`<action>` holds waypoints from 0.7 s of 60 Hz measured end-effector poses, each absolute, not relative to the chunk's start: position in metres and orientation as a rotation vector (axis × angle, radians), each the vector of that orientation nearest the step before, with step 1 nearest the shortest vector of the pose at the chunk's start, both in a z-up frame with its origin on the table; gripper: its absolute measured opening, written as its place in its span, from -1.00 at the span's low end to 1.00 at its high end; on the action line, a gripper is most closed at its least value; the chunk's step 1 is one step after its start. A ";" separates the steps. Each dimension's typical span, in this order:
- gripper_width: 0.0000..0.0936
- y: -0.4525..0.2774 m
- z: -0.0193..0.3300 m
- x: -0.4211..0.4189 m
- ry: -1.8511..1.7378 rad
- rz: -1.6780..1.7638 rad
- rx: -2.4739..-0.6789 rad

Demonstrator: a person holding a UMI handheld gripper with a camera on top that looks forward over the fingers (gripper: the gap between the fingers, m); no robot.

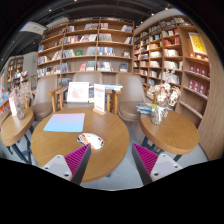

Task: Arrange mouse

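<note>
A small white mouse with orange and dark markings (90,140) lies near the front edge of a round wooden table (110,125). A light blue mouse pad (64,122) lies flat on the same table, behind and to the left of the mouse. My gripper (111,160) is held above the table's near edge, open, with nothing between its fingers. The mouse sits just ahead of the left finger's magenta pad (75,158). The right finger's pad (147,158) hangs over the floor beside the table.
White sign cards (80,93) stand at the table's far side. A second round table (172,132) to the right carries a flower vase (160,100). A third table (12,125) stands at the left. Chairs (130,95) and bookshelves (85,45) line the back.
</note>
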State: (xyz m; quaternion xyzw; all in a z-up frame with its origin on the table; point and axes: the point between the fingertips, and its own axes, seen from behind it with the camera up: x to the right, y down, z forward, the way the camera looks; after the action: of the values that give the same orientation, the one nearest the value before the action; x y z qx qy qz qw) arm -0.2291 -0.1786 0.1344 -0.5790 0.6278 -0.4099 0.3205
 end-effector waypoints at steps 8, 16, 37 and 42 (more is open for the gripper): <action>0.82 -0.156 0.113 -0.219 1.644 -1.027 -1.556; 0.81 -0.138 0.095 -0.205 1.626 -0.999 -1.598; 0.82 -0.117 0.038 -0.160 1.642 -0.900 -1.664; 0.82 -0.116 0.027 -0.150 1.650 -0.890 -1.679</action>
State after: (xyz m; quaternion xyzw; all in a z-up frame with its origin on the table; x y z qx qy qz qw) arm -0.1502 -0.1159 0.0269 -0.6348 0.6239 -0.3366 0.3075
